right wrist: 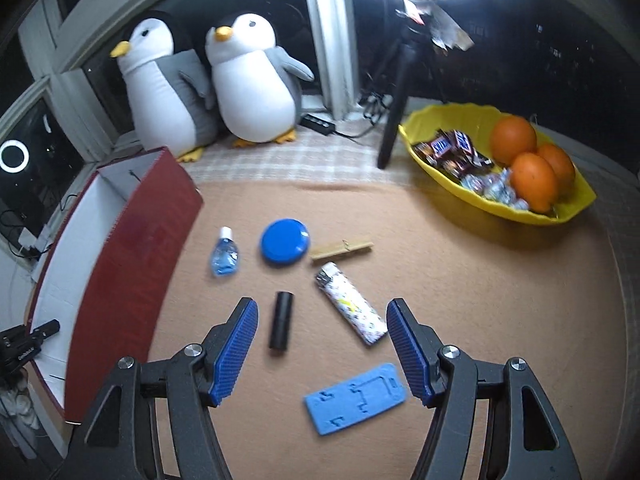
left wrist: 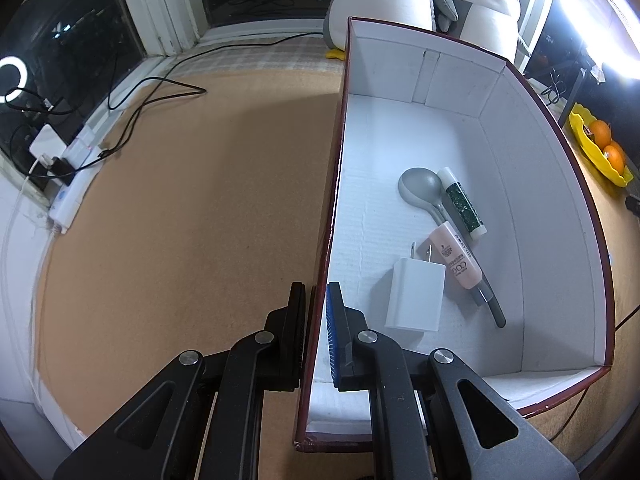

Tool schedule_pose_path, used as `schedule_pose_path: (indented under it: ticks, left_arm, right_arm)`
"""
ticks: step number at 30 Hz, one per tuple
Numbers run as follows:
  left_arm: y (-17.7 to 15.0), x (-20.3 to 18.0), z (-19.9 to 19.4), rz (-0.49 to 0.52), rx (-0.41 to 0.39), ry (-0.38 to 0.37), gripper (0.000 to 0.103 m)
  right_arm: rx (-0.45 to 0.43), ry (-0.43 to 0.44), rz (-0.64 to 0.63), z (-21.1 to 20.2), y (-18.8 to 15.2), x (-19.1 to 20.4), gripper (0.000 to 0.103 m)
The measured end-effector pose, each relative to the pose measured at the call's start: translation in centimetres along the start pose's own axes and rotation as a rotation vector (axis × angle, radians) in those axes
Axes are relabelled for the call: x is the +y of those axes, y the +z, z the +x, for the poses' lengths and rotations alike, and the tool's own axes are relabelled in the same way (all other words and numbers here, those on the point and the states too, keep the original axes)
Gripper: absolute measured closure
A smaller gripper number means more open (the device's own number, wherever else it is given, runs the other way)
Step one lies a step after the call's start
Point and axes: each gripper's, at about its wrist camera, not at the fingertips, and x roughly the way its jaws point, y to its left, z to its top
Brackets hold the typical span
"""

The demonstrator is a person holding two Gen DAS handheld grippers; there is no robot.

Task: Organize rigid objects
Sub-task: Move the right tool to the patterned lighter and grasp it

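Box point(left wrist: 540, 184): red outside, white inside, on the desk point(left wrist: 180, 220). Left claw point(left wrist: 318, 336) is pinched on its left wall, steadying it. Inside already: spoon point(left wrist: 420, 188), glue stick point(left wrist: 462, 204), pink tube point(left wrist: 456, 260), charger plug point(left wrist: 416, 296).

Right claw point(right wrist: 322, 344) is half-wide and empty, over the loose items. Black tube point(right wrist: 282, 320) sits just inside its left pad, lighter point(right wrist: 352, 308) toward 1 o'clock, blue foam piece point(right wrist: 356, 398) at 6. Dropper bottle point(right wrist: 225, 254), blue disc point(right wrist: 285, 242) and clothespin point(right wrist: 340, 249) lie further out around 12.

My read: next is a pick, probably the black tube. Centre on it, straddle across its width, come straight down, close firmly. Keep clear of the lighter beside it.
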Motion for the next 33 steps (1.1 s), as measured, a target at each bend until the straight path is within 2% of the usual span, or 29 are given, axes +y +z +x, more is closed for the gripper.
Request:
schedule_pose_path:
  ticks: [5, 14, 22, 28, 29, 30, 33]
  left_arm:
    - [0.0, 0.0, 0.0, 0.0, 0.004, 0.006, 0.094]
    - [0.1, -0.1, -0.1, 0.002, 0.011, 0.022, 0.094]
    - [0.0, -0.2, -0.2, 0.003, 0.012, 0.039, 0.094]
    - [0.1, -0.2, -0.2, -0.003, 0.017, 0.046, 0.094]
    - [0.1, -0.3, -0.2, -0.004, 0.017, 0.048, 0.094]
    - [0.1, -0.3, -0.3, -0.006, 0.016, 0.051, 0.094]
    - [0.0, -0.3, -0.3, -0.012, 0.015, 0.055, 0.094]
  right_arm:
    - [0.05, -0.017, -0.014, 1.4, -0.7, -1.4, 0.04]
    - [0.115, -0.032, -0.089, 4.6, -1.0, -0.7, 0.041]
    - [0.152, -0.061, -0.138, 7.4, 0.0, -0.5, 0.051]
    - [0.172, -0.073, -0.181, 9.0, 0.4, 0.1, 0.053]
    - [0.174, -0.072, -0.185, 9.2, 0.4, 0.1, 0.054]
    - [0.18, -0.071, -0.188, 9.5, 0.4, 0.2, 0.061]
    - [0.184, -0.056, -0.183, 9.8, 0.6, 0.2, 0.067]
